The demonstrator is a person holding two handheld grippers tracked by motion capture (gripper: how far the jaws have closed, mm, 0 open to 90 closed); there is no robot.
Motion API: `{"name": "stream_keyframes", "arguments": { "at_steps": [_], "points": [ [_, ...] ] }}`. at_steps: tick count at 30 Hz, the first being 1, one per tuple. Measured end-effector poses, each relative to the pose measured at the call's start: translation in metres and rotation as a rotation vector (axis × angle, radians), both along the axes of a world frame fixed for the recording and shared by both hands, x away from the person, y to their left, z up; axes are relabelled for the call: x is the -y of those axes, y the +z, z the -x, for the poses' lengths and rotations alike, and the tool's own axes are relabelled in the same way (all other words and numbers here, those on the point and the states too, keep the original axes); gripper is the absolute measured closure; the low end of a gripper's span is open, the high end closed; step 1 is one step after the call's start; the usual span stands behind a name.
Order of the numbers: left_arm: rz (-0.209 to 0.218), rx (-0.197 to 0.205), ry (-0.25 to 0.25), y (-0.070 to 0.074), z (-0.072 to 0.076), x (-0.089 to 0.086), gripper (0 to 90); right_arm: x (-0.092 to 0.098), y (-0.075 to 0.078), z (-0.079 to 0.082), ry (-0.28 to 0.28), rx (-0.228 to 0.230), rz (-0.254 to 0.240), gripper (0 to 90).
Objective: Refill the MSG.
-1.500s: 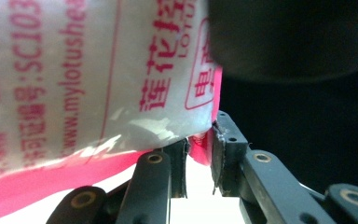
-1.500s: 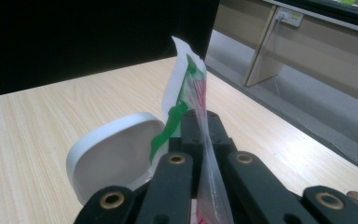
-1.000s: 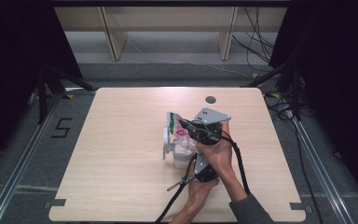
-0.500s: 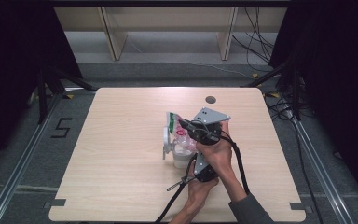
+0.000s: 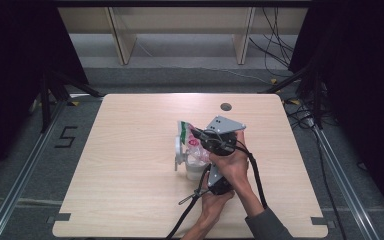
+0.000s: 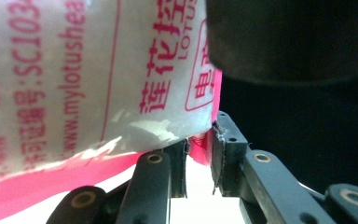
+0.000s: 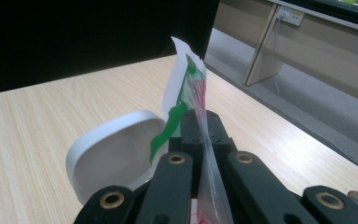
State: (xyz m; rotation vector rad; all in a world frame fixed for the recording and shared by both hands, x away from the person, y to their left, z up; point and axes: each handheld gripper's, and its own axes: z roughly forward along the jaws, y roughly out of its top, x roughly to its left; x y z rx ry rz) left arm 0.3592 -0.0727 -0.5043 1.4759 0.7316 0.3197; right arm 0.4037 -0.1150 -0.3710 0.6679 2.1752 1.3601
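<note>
Mid-worktop (image 5: 130, 150), bare wood all round. Right hand-held gripper (image 7: 200, 122) clamped on packet (image 7: 189, 88); left hand-held gripper (image 6: 198, 154) pinches its red edge. White container (image 7: 116, 154) partly hidden.

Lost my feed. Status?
Left gripper shut on plastic packet. Right gripper shut on its edge. White container beneath, lid open. Nothing in the way.

Both hand-held grippers, left (image 5: 203, 172) and right (image 5: 199, 136), are clamped closed.

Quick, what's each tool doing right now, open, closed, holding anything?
Left tool: closed on the lower pink edge of the plastic packet.
Right tool: closed on the same packet's upper end.
</note>
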Motion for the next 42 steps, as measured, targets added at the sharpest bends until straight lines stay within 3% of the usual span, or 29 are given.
{"name": "stream_keyframes", "arguments": {
  "at_steps": [1,2,3,4,7,8,11,14,15,17,19,22,26,29,30,32,36,38,40,42],
  "points": [
    [0.032,-0.024,-0.014,-0.0003,0.0015,0.0023,77.2,0.0003,-0.0003,-0.0009,-0.004,0.013,0.001,90.0],
    [0.032,-0.025,-0.014,-0.0001,0.0016,0.0021,77.2,0.0007,0.0006,0.0002,0.006,-0.024,0.002,90.0],
    [0.040,-0.025,-0.012,0.0001,0.0017,0.0025,77.2,0.0008,0.0008,0.0002,0.004,-0.020,-0.012,90.0],
    [0.032,-0.021,-0.010,-0.0002,0.0014,0.0029,77.2,0.0016,0.0014,-0.0004,0.005,-0.002,-0.015,90.0],
    [0.037,-0.028,-0.013,-0.0008,0.0011,0.0032,77.2,0.0019,0.0007,-0.0003,-0.002,-0.004,-0.013,90.0],
    [0.030,-0.031,-0.019,-0.0010,0.0008,0.0025,77.2,0.0023,0.0004,0.0001,-0.008,-0.024,-0.016,90.0],
    [0.014,-0.035,-0.010,-0.0009,-0.0003,0.0022,77.3,0.0048,0.0013,-0.0017,0.005,-0.015,-0.029,90.0],
    [0.030,-0.028,-0.014,-0.0014,-0.0018,0.0033,77.3,0.0054,0.0019,-0.0016,-0.001,-0.019,-0.021,90.0],
    [0.002,-0.029,-0.009,-0.0011,-0.0021,0.0021,77.2,0.0051,0.0010,-0.0030,-0.003,-0.012,-0.033,90.0],
    [0.014,-0.023,-0.013,-0.0029,-0.0044,0.0031,77.3,0.0053,0.0000,-0.0039,-0.012,-0.014,-0.048,90.0],
    [0.004,-0.035,-0.009,-0.0025,-0.0054,0.0023,77.2,0.0066,0.0015,-0.0036,-0.012,-0.002,-0.032,90.0],
    [0.030,-0.021,-0.016,-0.0021,-0.0046,0.0036,77.2,0.0063,0.0022,-0.0041,0.003,-0.014,-0.036,90.0],
    [0.032,-0.027,-0.016,-0.0026,-0.0043,0.0035,77.2,0.0041,0.0005,-0.0035,-0.001,-0.013,-0.014,90.0],
    [0.029,-0.025,-0.017,-0.0022,-0.0040,0.0033,77.2,0.0050,0.0013,-0.0031,-0.012,-0.006,-0.034,90.0],
    [0.029,-0.020,-0.018,-0.0024,-0.0045,0.0037,77.2,0.0049,0.0019,-0.0018,-0.009,-0.023,-0.044,90.0],
    [0.024,-0.023,-0.020,-0.0024,-0.0042,0.0032,77.2,0.0044,0.0017,-0.0029,-0.008,0.004,-0.028,90.0],
    [0.030,-0.018,-0.018,-0.0017,-0.0047,0.0029,77.2,0.0034,0.0013,-0.0017,-0.001,-0.025,-0.030,90.0],
    [0.036,-0.015,-0.018,0.0003,-0.0031,0.0022,77.2,0.0025,0.0031,-0.0010,0.010,-0.001,-0.030,90.0],
    [0.010,-0.019,-0.017,0.0011,-0.0027,0.0009,77.2,0.0019,0.0033,-0.0005,0.005,-0.005,-0.021,90.0],
    [0.027,-0.021,-0.021,-0.0015,-0.0038,0.0024,77.1,0.0010,0.0009,-0.0012,-0.002,-0.003,-0.016,90.0]
  ]
}}
